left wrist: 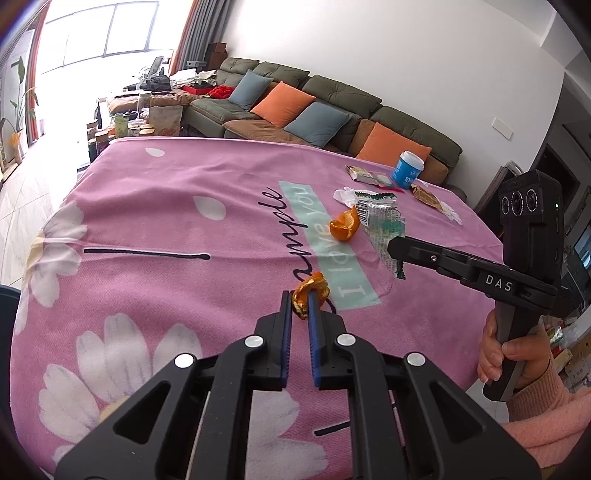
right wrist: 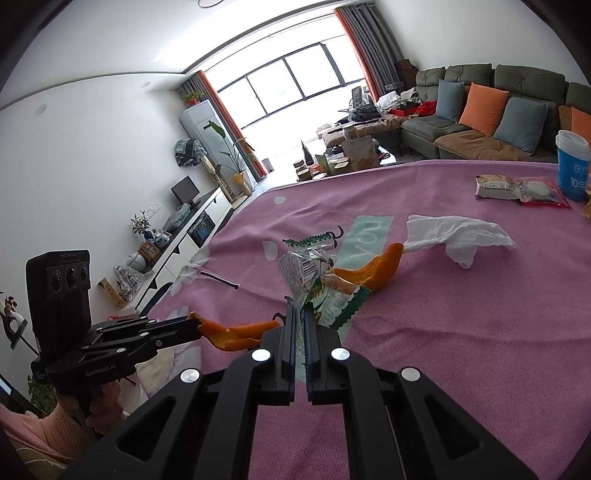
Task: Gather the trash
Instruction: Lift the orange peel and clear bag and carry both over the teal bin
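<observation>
Clearly legible: "I love you" on the pink blanket, "DAS" on the right claw.

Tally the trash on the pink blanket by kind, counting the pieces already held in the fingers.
orange peel: 2
clear green wrapper: 1
snack packets: 3
white tissue: 1
blue cup: 1
Total: 8

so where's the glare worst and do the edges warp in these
Left wrist view: window blown out white at upper left, floor washed, sofa line curves. Right wrist view: window overexposed at top centre, walls bow; dark corners in both; table items stay sharp.
</observation>
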### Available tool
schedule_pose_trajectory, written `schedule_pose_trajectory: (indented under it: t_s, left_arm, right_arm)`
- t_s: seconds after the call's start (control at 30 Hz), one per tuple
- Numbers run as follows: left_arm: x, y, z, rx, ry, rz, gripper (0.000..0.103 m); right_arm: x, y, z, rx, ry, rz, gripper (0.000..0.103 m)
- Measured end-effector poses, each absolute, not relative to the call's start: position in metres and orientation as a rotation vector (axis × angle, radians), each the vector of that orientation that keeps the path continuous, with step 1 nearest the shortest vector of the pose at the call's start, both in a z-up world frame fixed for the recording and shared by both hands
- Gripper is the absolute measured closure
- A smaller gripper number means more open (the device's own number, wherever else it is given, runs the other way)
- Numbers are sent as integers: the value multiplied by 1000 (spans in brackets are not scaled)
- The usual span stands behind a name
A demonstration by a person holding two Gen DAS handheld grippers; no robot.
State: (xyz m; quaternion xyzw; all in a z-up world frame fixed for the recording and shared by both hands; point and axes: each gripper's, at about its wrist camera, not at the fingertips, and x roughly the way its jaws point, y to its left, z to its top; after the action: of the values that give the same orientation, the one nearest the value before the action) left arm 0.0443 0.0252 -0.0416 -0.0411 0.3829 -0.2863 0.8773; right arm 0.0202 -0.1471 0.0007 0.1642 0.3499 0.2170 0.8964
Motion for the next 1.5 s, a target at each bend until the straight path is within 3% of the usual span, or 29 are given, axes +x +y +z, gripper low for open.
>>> schedule_pose_trajectory:
  t_s: [0.27, 0.5, 1.5]
  left_arm:
    - [46, 22, -54, -74, 832, -618, 89]
    - [50, 19, -65, -81, 852, -629, 94]
    - [23, 104, -21, -159, 710, -418, 96]
  right_arm:
    - [23, -138, -3, 344, 751, 466, 100]
    - [24, -136, -5, 347, 762, 473, 100]
    - [32, -73, 15, 281, 743, 651, 100]
